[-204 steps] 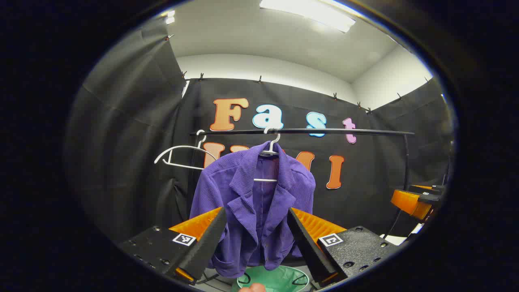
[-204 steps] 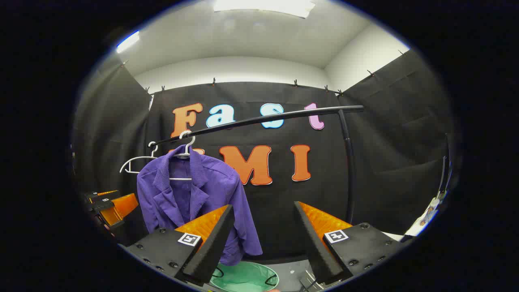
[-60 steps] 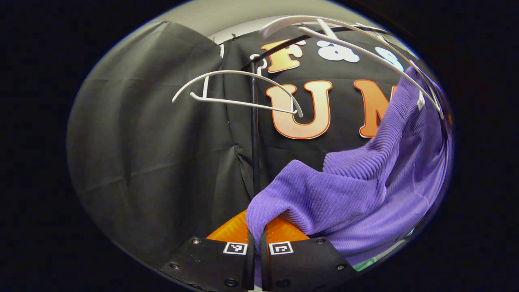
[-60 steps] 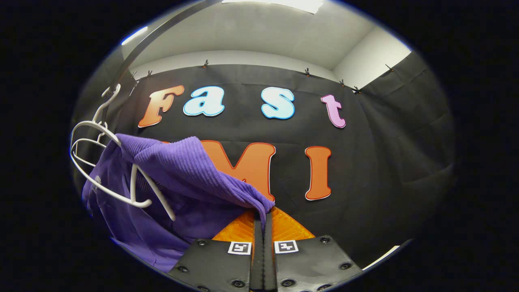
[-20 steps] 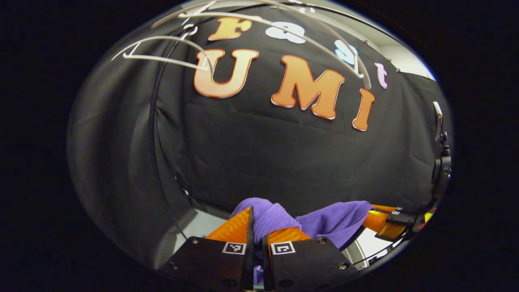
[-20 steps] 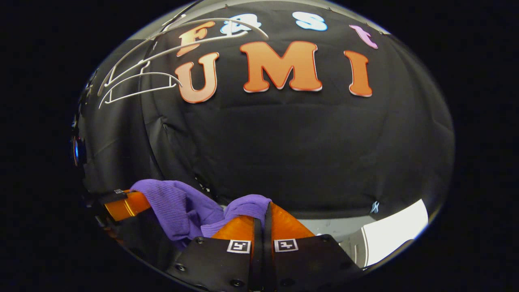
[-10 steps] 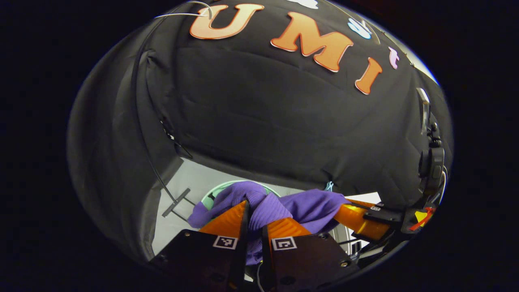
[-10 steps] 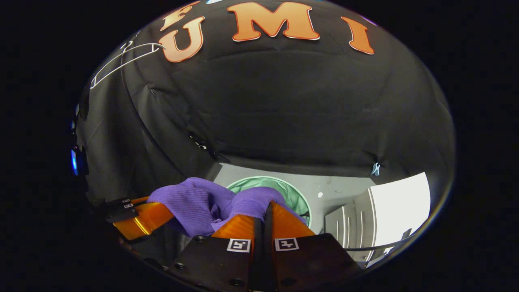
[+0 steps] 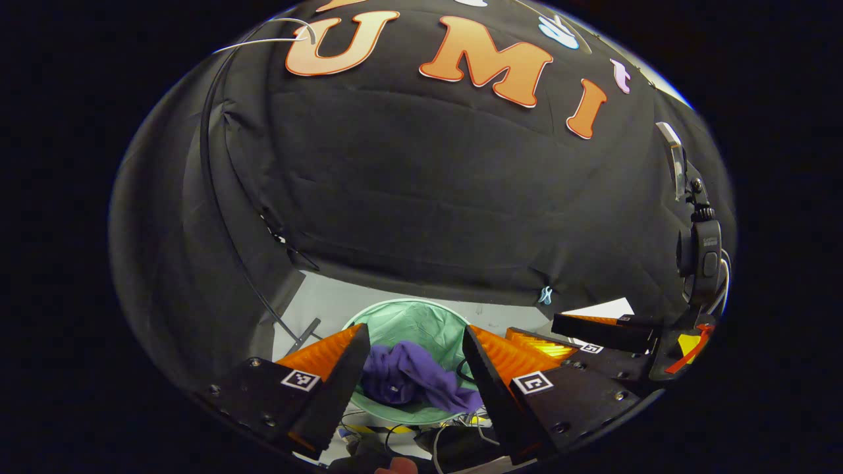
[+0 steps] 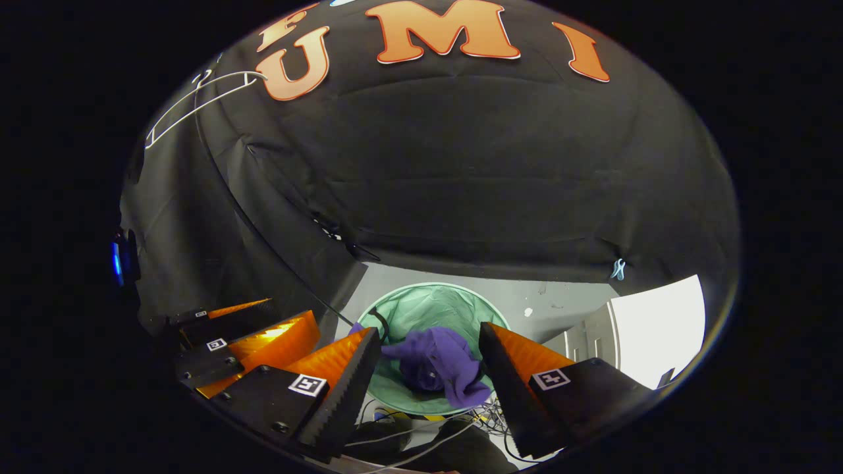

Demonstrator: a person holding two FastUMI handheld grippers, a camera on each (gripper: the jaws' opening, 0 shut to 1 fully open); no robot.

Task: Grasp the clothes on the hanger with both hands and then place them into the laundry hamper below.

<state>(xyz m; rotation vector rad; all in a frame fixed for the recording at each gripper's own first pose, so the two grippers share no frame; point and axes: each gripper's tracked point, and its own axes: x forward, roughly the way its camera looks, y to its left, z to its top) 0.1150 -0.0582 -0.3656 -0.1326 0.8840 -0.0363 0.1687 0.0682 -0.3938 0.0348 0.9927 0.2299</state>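
The purple jacket (image 9: 413, 379) lies crumpled inside the round green laundry hamper (image 9: 402, 318) on the floor, one flap draped over the near rim. In the right gripper view the same purple jacket (image 10: 435, 365) sits in the hamper (image 10: 435, 296). My left gripper (image 9: 413, 368) hangs open above the hamper with nothing between its fingers. My right gripper (image 10: 429, 365) is open too, above the hamper. The right gripper (image 9: 593, 332) shows beside mine in the left gripper view, and the left gripper (image 10: 250, 332) shows at the lower left of the right gripper view.
A bare white hanger (image 10: 197, 99) hangs on the black rack pole (image 10: 224, 191) at the upper left. Cables (image 10: 421, 428) lie on the grey floor in front of the hamper. A white cabinet (image 10: 632, 329) stands at the right.
Both grippers have opened and let go of the purple jacket, which has dropped into the green hamper. Half a second ago each was shut on the fabric above the hamper.
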